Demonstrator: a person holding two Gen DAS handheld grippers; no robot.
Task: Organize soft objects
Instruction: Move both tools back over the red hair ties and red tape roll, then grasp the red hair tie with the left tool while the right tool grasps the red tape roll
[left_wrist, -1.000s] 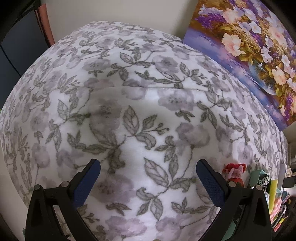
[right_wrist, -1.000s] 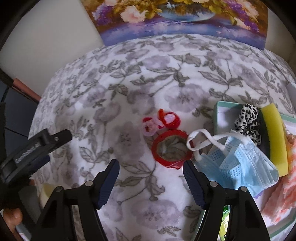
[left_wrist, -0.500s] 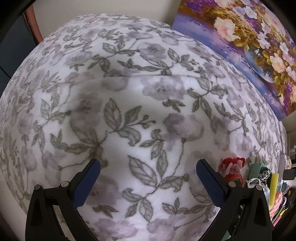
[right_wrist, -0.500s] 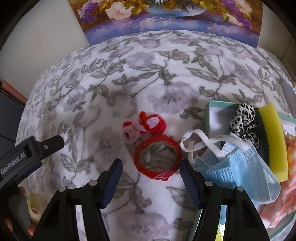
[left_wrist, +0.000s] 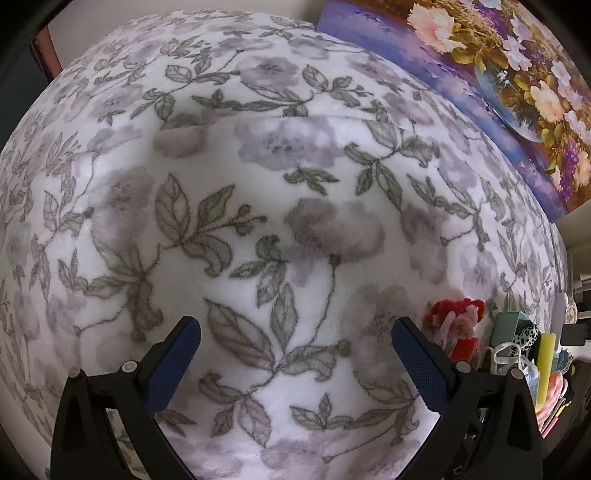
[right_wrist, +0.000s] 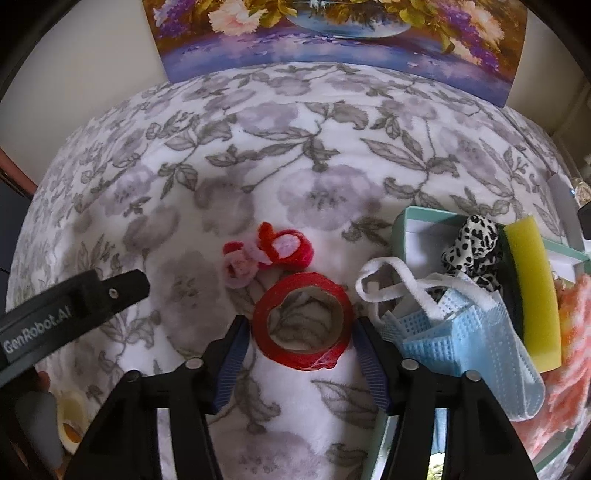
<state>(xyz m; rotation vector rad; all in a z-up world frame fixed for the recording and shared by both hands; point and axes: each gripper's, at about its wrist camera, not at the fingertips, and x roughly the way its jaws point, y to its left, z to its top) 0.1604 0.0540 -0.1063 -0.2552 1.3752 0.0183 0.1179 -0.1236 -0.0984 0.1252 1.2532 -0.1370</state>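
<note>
Both cameras look down close over the flowered blanket (left_wrist: 295, 221) toward the painting (right_wrist: 332, 37), the left from farther left, sharing the red tape roll (right_wrist: 301, 325).

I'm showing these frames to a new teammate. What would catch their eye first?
The red tape roll, framed between the right gripper's open fingers on the floral blanket. To its right, a teal box holds a blue face mask and a yellow sponge.
</note>
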